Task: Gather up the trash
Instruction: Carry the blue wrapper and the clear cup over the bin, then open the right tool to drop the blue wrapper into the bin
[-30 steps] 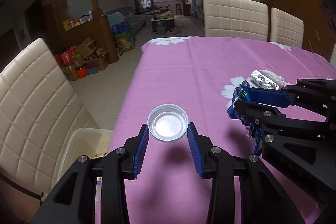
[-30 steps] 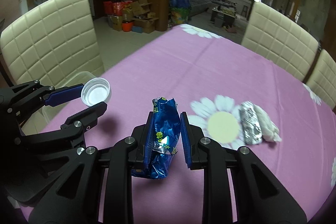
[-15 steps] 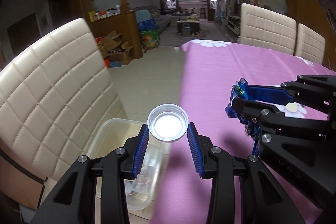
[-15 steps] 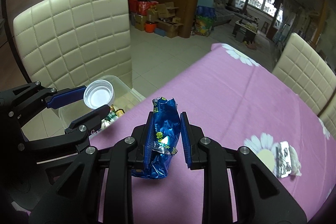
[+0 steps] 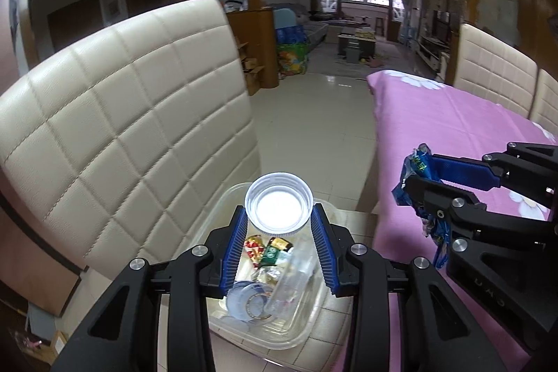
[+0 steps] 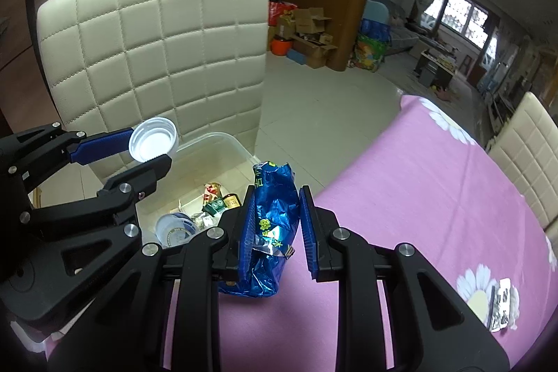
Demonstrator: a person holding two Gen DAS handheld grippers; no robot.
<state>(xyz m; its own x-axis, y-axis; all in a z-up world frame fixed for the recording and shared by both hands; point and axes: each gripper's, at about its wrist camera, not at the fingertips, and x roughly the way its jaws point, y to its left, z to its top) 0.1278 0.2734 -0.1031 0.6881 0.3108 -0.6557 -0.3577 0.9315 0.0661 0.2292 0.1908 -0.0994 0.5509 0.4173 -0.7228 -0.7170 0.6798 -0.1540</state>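
My left gripper [image 5: 278, 215] is shut on a white plastic cap [image 5: 278, 204] and holds it above a clear plastic bin [image 5: 307, 330] that stands on the chair seat and holds several wrappers and a clear bottle. The cap also shows in the right wrist view [image 6: 153, 139]. My right gripper [image 6: 275, 211] is shut on a crumpled blue snack wrapper [image 6: 272, 218], held over the table's left edge beside the bin [image 6: 240, 149]. The wrapper also shows in the left wrist view [image 5: 418, 169]. A silver foil wrapper [image 6: 500, 305] lies on the pink tablecloth [image 6: 436, 197].
A cream quilted chair back [image 5: 122, 128] rises just behind the bin. More cream chairs [image 6: 526, 145] stand at the table's far side. Tiled floor [image 5: 321, 121], cardboard boxes [image 6: 307, 30] and a wooden counter lie beyond.
Both grippers have swung left from over the table toward the chair. The cap now hangs over the bin, and the blue wrapper is at the table's edge next to it.
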